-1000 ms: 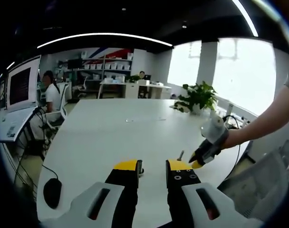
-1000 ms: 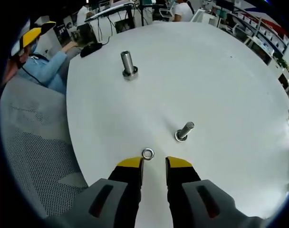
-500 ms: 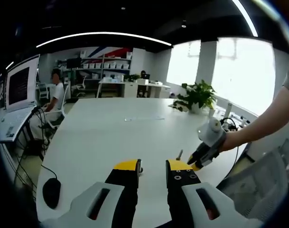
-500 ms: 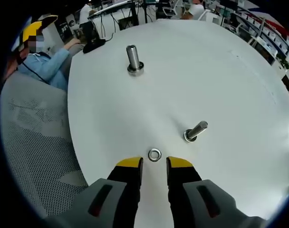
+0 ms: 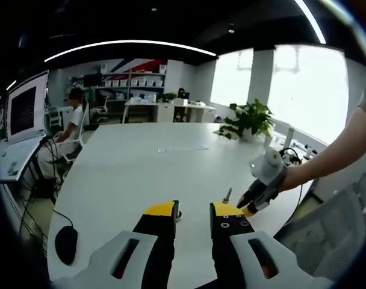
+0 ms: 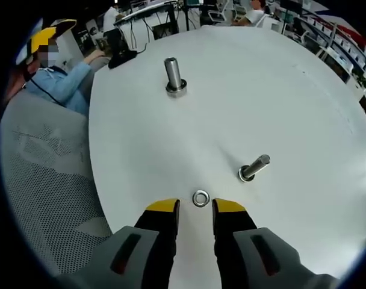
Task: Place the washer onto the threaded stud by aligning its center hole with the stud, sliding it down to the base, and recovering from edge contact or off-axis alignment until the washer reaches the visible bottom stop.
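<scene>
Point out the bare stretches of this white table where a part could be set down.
In the right gripper view, the round white table lies bare right of the tall upright metal stud, and between it and the tilted-looking threaded stud. It is crowded near the open right gripper, where the small silver washer lies beside that stud.

Open-plan office. Big white round worktop (image 5: 141, 162), dark ceiling with a curved strip light (image 5: 129, 45), large bright windows (image 5: 303, 90), potted plant (image 5: 249, 123) by the window. Back wall has shelving with white bins (image 5: 138, 81) and more white desks (image 5: 165, 111). A monitor (image 5: 26, 108) stands at left on a side desk, a person (image 5: 74, 114) seated beside it, cables hanging down. A computer mouse (image 5: 65, 244) lies on the worktop edge. Grey mesh office chair (image 6: 44, 180) next to the worktop.
</scene>
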{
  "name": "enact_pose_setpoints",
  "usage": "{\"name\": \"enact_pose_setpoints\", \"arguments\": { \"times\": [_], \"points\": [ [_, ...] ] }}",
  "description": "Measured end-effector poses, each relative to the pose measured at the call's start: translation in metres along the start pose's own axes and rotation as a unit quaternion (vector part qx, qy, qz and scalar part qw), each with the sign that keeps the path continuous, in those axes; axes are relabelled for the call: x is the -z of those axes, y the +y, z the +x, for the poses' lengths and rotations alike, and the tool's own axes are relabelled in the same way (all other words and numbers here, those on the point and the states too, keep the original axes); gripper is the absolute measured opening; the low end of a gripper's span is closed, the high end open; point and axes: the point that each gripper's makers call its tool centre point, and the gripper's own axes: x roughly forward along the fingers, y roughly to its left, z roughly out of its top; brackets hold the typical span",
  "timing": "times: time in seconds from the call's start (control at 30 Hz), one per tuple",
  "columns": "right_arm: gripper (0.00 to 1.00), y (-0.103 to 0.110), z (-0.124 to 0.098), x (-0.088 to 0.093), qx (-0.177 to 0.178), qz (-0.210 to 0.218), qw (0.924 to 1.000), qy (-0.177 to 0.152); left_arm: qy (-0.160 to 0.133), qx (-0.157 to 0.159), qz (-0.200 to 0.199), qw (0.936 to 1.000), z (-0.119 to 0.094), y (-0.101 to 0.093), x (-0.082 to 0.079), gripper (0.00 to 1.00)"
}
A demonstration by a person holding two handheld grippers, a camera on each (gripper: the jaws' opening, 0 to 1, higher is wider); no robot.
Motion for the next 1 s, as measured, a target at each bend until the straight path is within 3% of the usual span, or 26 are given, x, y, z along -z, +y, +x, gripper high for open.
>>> {"name": "enact_pose_setpoints", "arguments": {
  "times": [0.33,0.6,1.0],
  "points": [
    [0.25,0.011,0.002,-0.002,-0.015,-0.026,0.9995,-0.007,0.001,-0.001,0.001,1.0000,0.000,0.000,0.001,0.20],
    [0.25,-0.002,0.007,0.009,0.003,-0.025,0.9996,0.010,0.002,0.001,-0.002,1.0000,0.000,0.000,0.001,0.20],
    [0.23,-0.007,0.008,0.004,0.001,-0.026,0.9996,0.015,0.002,0.001,-0.008,1.0000,0.001,0.001,0.001,0.20]
  ]
}}
